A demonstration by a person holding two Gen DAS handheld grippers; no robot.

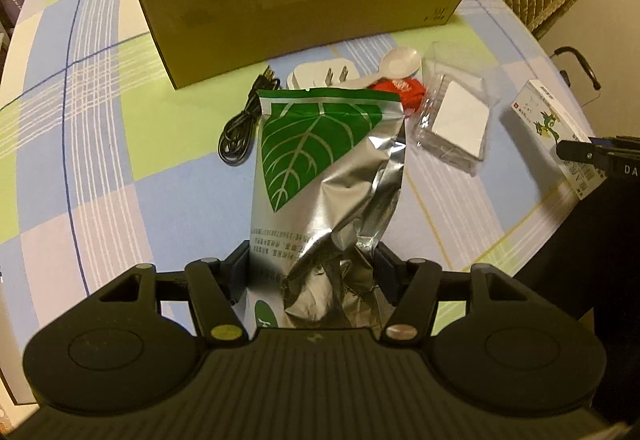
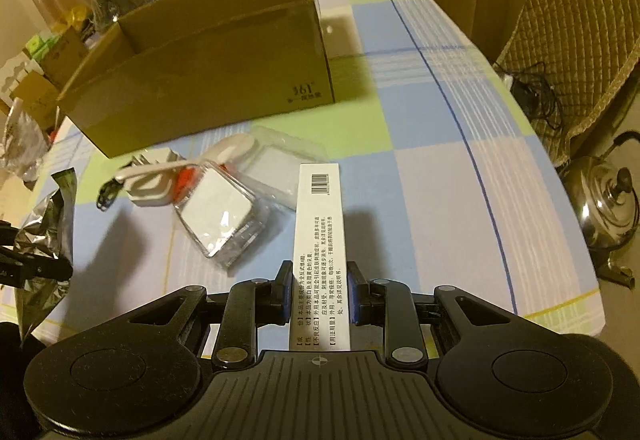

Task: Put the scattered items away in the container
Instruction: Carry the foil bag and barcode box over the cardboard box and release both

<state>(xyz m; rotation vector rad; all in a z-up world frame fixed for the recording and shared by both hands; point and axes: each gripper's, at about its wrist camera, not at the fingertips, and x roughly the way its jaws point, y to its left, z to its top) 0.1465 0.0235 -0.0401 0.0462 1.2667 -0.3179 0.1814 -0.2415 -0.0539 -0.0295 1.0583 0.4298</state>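
Your way to the cardboard box (image 2: 208,80) at 12 o'clock is blocked low down by a heap: charger (image 1: 320,76), spoon (image 1: 400,60), clear plastic case (image 2: 224,216). At 3 o'clock the bench (image 2: 440,180) is bare.

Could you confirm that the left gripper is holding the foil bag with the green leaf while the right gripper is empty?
Not quite: the right gripper is shut on a white carton, as the right wrist view shows. The left gripper does hold the foil bag.

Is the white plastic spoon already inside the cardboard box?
No, the white plastic spoon lies on the checked tablecloth in front of the cardboard box, resting across the white plug adapter.
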